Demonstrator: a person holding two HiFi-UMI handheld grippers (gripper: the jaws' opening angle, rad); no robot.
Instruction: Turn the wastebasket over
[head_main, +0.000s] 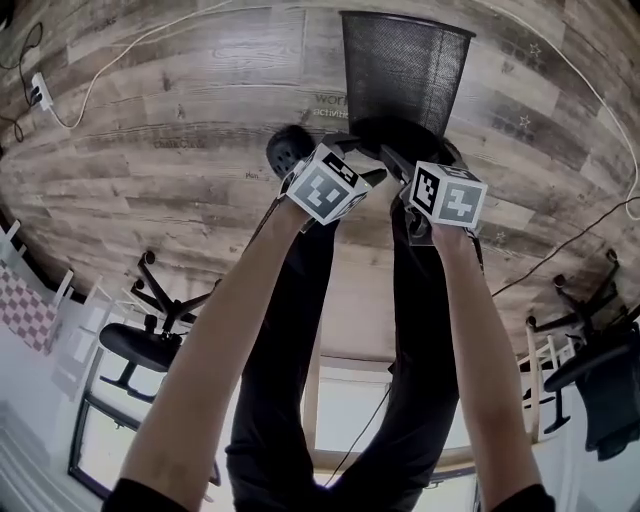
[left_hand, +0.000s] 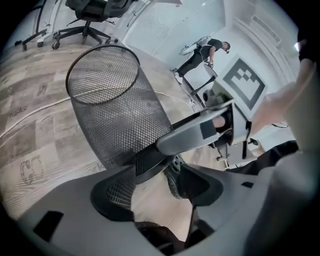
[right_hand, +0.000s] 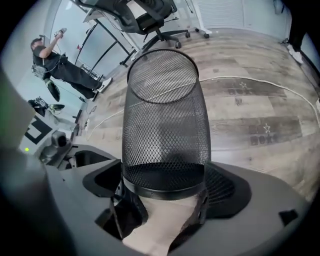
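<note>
A black wire-mesh wastebasket (head_main: 405, 70) stands upright on the wood floor, open rim up and solid base band down. My right gripper (head_main: 402, 158) points steeply down at its foot. In the right gripper view the wastebasket (right_hand: 165, 125) has its base band between the spread jaws of the right gripper (right_hand: 162, 202), and I see no squeeze on it. My left gripper (head_main: 352, 148) is close beside it on the left. In the left gripper view the wastebasket (left_hand: 117, 107) leans past the left gripper (left_hand: 155, 192), whose jaws are apart with bare floor between them; one grey finger of the right gripper crosses in front.
My legs and a black shoe (head_main: 288, 150) are just left of the basket's foot. A white cable (head_main: 150, 45) runs over the floor behind it. Black office chairs (head_main: 150, 340) stand at the room's edges, and a person (right_hand: 55, 62) is bending far off by the wall.
</note>
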